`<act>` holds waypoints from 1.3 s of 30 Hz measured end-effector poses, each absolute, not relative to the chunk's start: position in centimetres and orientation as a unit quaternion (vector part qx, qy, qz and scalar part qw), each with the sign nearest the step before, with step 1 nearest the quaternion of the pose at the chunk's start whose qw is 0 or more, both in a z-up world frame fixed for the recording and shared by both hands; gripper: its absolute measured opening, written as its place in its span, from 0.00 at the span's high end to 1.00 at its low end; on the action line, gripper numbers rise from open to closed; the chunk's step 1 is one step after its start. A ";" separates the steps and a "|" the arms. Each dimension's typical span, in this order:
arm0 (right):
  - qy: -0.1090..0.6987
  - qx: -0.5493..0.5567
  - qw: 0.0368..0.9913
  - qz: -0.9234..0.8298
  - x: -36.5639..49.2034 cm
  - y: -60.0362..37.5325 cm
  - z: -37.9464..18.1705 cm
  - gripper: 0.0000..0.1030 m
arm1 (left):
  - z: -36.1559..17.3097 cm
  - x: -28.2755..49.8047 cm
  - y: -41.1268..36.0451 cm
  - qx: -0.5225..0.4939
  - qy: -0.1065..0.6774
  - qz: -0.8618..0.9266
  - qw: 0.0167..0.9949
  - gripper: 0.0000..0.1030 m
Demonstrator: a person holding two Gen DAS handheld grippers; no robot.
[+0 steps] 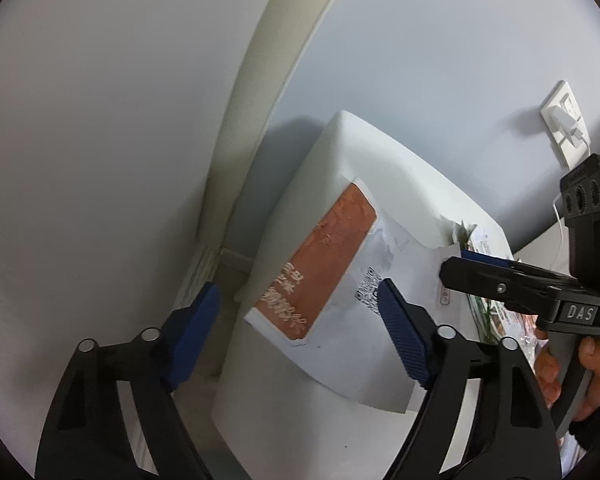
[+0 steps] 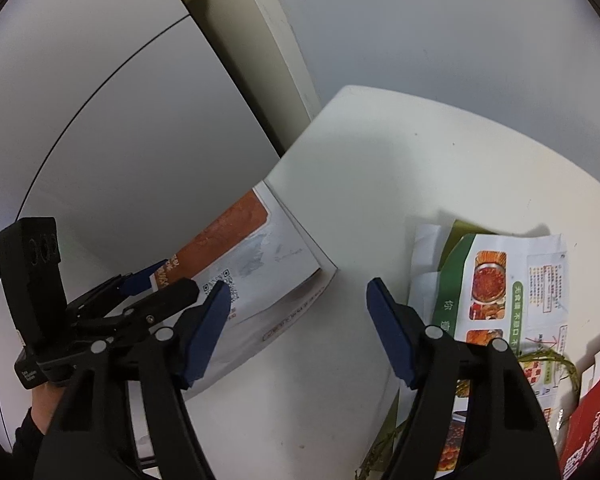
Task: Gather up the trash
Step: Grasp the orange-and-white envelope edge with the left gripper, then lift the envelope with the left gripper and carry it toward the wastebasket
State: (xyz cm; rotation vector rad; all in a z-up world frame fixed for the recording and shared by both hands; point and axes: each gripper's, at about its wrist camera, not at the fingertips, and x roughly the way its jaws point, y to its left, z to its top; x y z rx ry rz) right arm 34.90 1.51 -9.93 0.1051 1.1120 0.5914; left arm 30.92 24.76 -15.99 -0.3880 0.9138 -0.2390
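Observation:
A white paper bag [image 1: 340,280] with an orange panel and a QR code lies flat on the white table [image 1: 380,152], overhanging its left edge. My left gripper [image 1: 300,332] stands open around the bag's near corner, its blue pads clear of the paper. In the right wrist view the bag [image 2: 260,276] lies at the table's [image 2: 380,160] left edge. There my right gripper [image 2: 300,328] is open above the bag's right corner and bare tabletop, gripping nothing. The left gripper [image 2: 172,280] shows at the bag's left edge, the right gripper [image 1: 460,264] at its far right edge.
A green-and-white food wrapper [image 2: 500,300], green stringy scraps [image 2: 548,364] and a red carton [image 2: 592,432] lie on the table's right side. A white cabinet [image 2: 100,140] stands to the left. A wall socket with a charger [image 1: 564,120] is behind. A hand [image 1: 580,372] holds the right gripper.

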 end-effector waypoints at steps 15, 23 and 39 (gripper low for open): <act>0.518 0.049 0.808 0.276 35.4 4.8 -11.0 0.73 | -15.5 29.8 24.4 -0.194 0.416 -0.126 0.879 0.75; 0.509 0.048 0.810 0.287 35.2 4.8 -11.2 0.91 | -14.7 29.3 24.1 -0.185 0.405 -0.124 0.887 0.96; 0.481 0.058 0.815 0.316 31.3 1.9 -7.6 0.94 | -10.1 25.4 22.2 -0.165 0.384 -0.113 0.902 0.98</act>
